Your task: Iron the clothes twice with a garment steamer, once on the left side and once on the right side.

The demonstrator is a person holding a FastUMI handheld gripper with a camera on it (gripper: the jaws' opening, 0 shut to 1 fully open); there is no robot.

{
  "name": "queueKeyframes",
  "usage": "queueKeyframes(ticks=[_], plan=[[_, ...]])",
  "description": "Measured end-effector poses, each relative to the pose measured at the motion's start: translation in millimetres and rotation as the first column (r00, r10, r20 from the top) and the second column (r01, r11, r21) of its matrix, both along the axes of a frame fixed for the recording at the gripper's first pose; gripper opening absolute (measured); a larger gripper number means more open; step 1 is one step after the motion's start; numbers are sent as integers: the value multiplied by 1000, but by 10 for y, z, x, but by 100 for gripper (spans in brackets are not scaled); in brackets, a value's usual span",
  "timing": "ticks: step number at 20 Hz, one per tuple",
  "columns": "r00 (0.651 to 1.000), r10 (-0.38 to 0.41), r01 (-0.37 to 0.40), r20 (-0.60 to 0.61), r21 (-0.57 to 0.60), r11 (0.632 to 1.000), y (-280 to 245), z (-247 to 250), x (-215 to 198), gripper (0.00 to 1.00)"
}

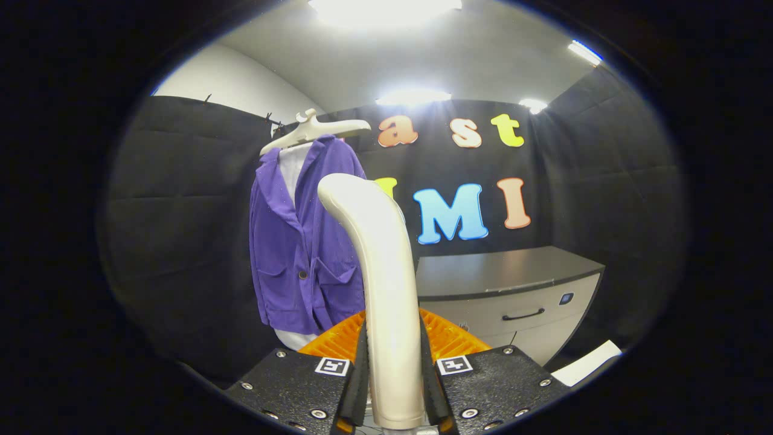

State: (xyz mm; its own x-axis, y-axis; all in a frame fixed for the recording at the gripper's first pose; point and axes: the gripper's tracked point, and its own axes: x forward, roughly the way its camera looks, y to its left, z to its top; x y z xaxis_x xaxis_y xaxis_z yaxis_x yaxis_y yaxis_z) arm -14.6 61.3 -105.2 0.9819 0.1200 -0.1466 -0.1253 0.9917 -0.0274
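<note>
- The gripper point(394, 386) has its two black, grainy fingers point(302, 380) clamped on the handle of a garment steamer point(380, 284), one finger pressing on each side.
- The steamer is smooth, glossy cream plastic; it rises upright from between the fingers and curves at its top toward the left.
- Just behind the fingers lies an orange ribbed plastic piece point(450, 338).
- Beyond the steamer and a little left hangs a purple jacket point(296, 241), soft ribbed cloth with a button and two pockets, over something white.
- The jacket hangs long axis vertical from a pale hanger point(314, 130), apart from the steamer head, so the next stroke probably calls for moving forward and left.
- To the right stands a grey cabinet point(513, 290) with a dark handle.
</note>
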Motion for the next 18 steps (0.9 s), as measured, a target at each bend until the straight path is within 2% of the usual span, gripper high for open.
queueKeyframes(ticks=[7,14,18], plan=[[991,21,-18,131,-20,1000,-22,447,-26,39],[997,39,-40,64,13,999,-49,256,-220,39],[998,41,-39,38,-33,999,-83,148,-249,38]])
